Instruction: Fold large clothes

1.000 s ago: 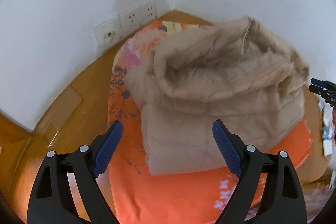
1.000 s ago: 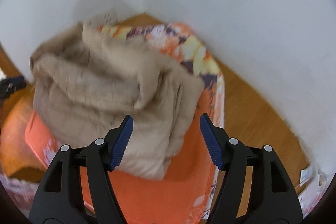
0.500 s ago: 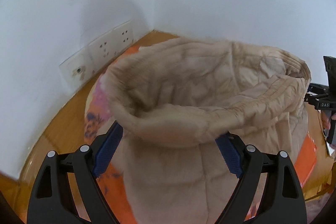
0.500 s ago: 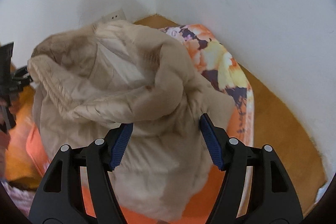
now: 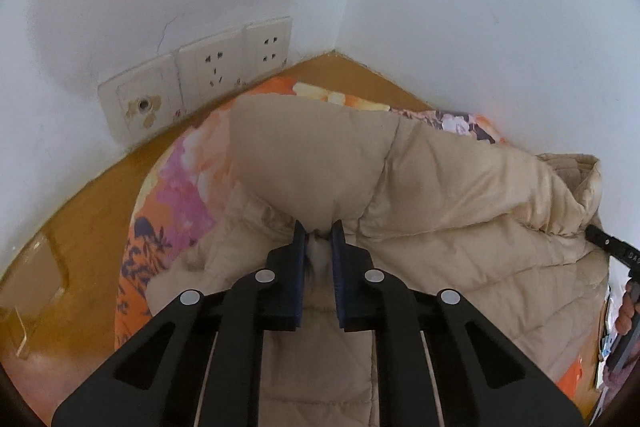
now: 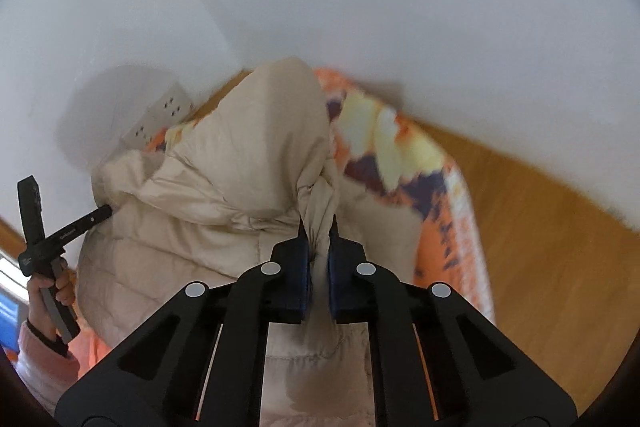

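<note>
Your left tongs (image 5: 318,237) pinch a bunched fold of the beige padded jacket (image 5: 440,195); your right tongs (image 6: 318,235) clamp another gathered fold of it. The jacket lies heaped on the orange floral sheet (image 5: 180,195) over the wooden worktop (image 5: 80,211), in the wall corner by the sockets (image 5: 212,71)

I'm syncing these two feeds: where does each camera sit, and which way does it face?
Left wrist: on the left gripper, facing the corner wall sockets; its fingers pinch the beige quilted padded jacket; the right gripper shows at the right edge.
Right wrist: on the right gripper, pinching the jacket; the left hand shows.
Shared: jacket, orange floral cloth.
</note>
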The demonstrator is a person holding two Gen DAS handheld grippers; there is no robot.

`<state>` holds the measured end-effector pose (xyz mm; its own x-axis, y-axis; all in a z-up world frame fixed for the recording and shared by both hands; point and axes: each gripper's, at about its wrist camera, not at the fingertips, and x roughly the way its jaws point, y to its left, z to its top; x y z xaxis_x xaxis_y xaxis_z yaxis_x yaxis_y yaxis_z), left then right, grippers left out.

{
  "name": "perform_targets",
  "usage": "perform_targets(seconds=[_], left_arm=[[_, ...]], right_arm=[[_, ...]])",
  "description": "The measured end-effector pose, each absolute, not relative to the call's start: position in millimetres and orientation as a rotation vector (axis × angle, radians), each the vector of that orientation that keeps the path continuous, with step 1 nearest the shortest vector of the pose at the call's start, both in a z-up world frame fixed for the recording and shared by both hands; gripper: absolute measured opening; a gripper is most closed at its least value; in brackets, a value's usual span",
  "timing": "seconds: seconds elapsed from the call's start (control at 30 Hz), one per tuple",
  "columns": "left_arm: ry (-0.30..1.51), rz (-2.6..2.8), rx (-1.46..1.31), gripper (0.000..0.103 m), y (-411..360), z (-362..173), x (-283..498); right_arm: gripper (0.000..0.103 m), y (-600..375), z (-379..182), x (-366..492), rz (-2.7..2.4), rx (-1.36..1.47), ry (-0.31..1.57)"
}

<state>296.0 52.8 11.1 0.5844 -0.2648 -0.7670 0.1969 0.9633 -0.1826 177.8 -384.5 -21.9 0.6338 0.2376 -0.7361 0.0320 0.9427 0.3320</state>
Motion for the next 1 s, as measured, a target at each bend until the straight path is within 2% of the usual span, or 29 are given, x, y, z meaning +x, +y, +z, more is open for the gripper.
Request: perform_targets(seconds=[0.27,0.43,0.6,0.67,0.73,0.8,0.9,1.0], left_arm=[[0.96,-0.248,-0.058,0.014,52,-1,325],[0.975,-0.228,-0.029,0.024,50,-17,336],[0.982,-0.232,-0.008,0.026,50,-23,341],[0.983,-0.242,0.001,0.033,50,-20,339],[0.975,-0.26,0.006,0.052,51,-14,336],[0.948,-0.285,0.021,0.059,51,-3,329],[0.914,-0.294,0.071,0.06,47,10,322],[0.881,-0.313,0.087,0.061,39,23,318]], right_arm=[[0.012,-373,-52,197,-0.014,0.216,0.987],[0.02,-371,-72,215,-0.039,0.173,1.032],[0.026,-370,-76,217,-0.039,0.151,1.02],[0.029,-371,-73,215,-0.038,0.168,1.017],[0.035,-375,-65,213,-0.041,0.177,1.011],[0.04,-374,-55,214,-0.033,0.184,0.996],[0.046,-374,-33,210,-0.011,0.191,0.943],[0.047,-369,-18,212,0.012,0.181,0.888]])
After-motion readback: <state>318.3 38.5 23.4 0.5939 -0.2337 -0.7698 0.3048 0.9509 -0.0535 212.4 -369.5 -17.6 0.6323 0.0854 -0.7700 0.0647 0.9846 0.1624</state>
